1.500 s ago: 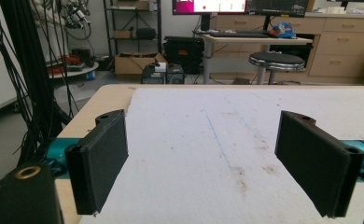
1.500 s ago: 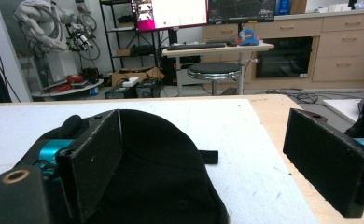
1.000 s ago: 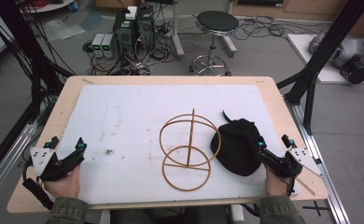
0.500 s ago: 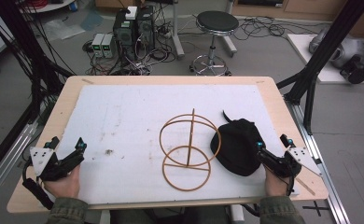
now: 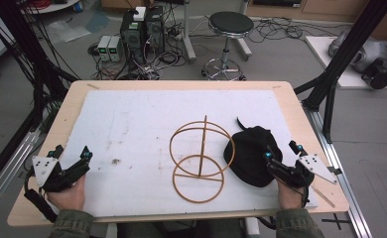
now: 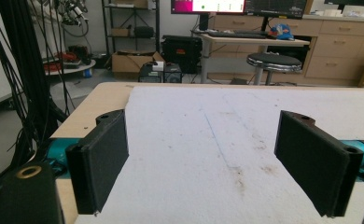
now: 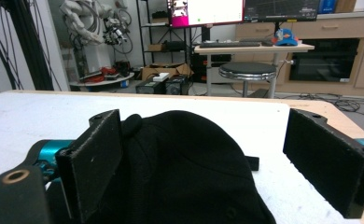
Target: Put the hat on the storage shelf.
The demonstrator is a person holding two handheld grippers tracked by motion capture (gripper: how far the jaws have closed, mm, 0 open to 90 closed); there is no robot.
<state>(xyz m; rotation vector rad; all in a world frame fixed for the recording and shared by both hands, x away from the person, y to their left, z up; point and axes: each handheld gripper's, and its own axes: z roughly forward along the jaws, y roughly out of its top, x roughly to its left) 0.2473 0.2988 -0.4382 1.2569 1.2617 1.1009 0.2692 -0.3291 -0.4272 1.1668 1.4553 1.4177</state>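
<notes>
— How do my grippers stand?
— My right gripper [image 5: 282,157] gapes wide around the near edge of the black cap [image 5: 251,154], at four o'clock on the table [image 5: 72,99]; whether it touches, I cannot tell. My left gripper [image 6: 208,163] gapes wide over bare white mat [image 6: 227,126] at eight o'clock. The wooden hoop stand [image 5: 200,158] is just left of the cap

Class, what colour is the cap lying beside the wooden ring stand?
Black all over; the cap shows best in the right gripper view.
</notes>
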